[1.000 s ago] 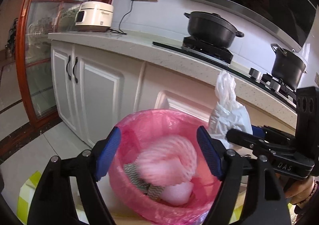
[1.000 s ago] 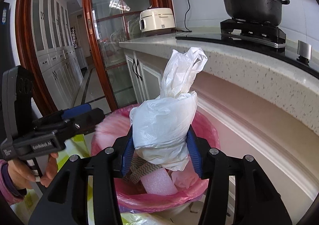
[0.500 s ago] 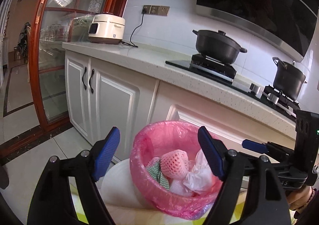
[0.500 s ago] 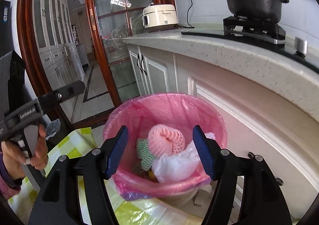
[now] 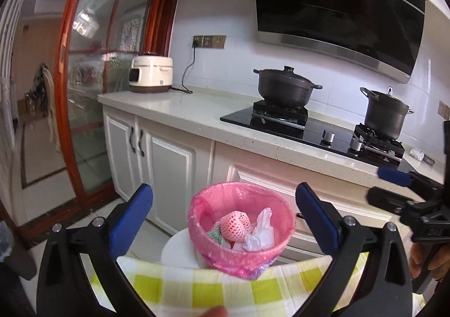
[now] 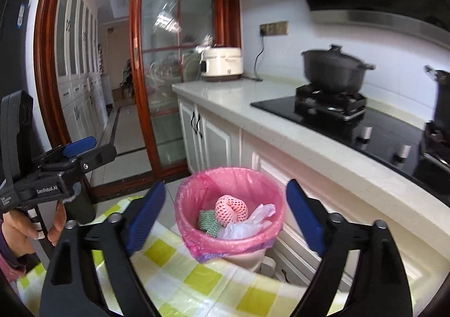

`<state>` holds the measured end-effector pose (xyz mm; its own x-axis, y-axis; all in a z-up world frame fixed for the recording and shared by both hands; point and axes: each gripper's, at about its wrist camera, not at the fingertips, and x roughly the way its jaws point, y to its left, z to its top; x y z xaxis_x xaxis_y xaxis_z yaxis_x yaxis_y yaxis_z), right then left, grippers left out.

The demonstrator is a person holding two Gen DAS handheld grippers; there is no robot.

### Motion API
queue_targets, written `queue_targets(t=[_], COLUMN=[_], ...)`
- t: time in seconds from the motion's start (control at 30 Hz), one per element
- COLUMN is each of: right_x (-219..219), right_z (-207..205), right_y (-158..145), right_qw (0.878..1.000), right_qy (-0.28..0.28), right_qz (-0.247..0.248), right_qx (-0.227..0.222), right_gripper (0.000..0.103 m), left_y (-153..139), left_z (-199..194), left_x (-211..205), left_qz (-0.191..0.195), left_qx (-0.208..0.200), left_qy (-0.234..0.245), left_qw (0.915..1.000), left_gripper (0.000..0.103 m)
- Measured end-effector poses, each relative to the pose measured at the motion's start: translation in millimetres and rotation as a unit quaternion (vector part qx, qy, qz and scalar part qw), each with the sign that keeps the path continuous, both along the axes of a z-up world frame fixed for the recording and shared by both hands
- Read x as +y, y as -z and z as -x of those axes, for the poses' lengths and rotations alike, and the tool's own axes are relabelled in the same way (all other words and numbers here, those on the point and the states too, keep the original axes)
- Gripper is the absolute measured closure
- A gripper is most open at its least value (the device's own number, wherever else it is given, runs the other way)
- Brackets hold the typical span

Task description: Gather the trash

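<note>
My left gripper [image 5: 223, 221] and right gripper [image 6: 225, 213] hang above the pink-lined bin [image 6: 229, 176], jaws spread wide and empty. Inside lie the white plastic bag [image 6: 247, 222], foam net [image 6: 231, 208] and, apparently, a cloth [image 6: 207, 220].

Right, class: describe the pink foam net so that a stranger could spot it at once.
Find the pink-lined bin on the floor below the white counter. Inside lies the foam net, between a green zigzag cloth and a white plastic bag; only it is mesh-patterned.
</note>
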<state>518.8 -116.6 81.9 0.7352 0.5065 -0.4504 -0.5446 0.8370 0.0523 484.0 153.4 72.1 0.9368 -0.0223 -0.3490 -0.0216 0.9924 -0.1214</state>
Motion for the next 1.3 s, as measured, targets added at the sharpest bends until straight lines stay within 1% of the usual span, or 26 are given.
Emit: queue_targets(t=[0.07, 0.13, 0.2, 0.33, 0.43, 0.5, 0.63, 0.83, 1.07, 1.3], right_x=[-9, -17, -24, -33, -36, -39, -41, -56, -62, -57], right_z=[22, 44, 66, 113, 143, 161, 187, 213, 226, 232], right_y=[-10, -18, -27, -40, -46, -45, -41, -38, -40, -39], right_qw=[1.0, 0.999, 0.999, 0.998, 0.997, 0.997, 0.997, 0.997, 0.997, 0.997], right_qy=[0.017, 0.032, 0.048, 0.064, 0.073, 0.074, 0.074, 0.077, 0.077, 0.07], right_qz=[0.008, 0.011, 0.019, 0.023, 0.017, 0.011, 0.014, -0.014, -0.023, -0.018], right_qx=[0.006, 0.011, 0.013, 0.006, 0.0, 0.006, 0.007, 0.021, 0.02, 0.021], right_gripper=[0.018, 0.018, 0.018, 0.018, 0.018, 0.018, 0.018, 0.018, 0.018, 0.018], left_y=[-14, -28, -38, -54, -60, -60, -55, -45, -37, -38], left_z=[22, 46, 68, 113, 150, 166, 195, 218, 226, 236], left_x=[-4, -9, -15, -31, -45, -53, -63, -66, -74, -79], left_qz=[-0.004, -0.011, -0.023, -0.046, -0.047, -0.048, -0.047, -0.027, -0.035, -0.03], left_qx=[0.002, 0.007, 0.001, -0.016, -0.021, -0.021, -0.017, -0.002, 0.011, 0.006], left_qy=[-0.005, 0.003, 0.002, -0.02, -0.015, -0.01, -0.016, -0.016, -0.001, 0.019], left_qw=[1.0, 0.9999, 0.9997, 0.9986, 0.9986, 0.9986, 0.9986, 0.9995, 0.9993, 0.9994], left_gripper=[0.005, 0.005, 0.005, 0.005, 0.005, 0.005, 0.005, 0.005, 0.005, 0.005])
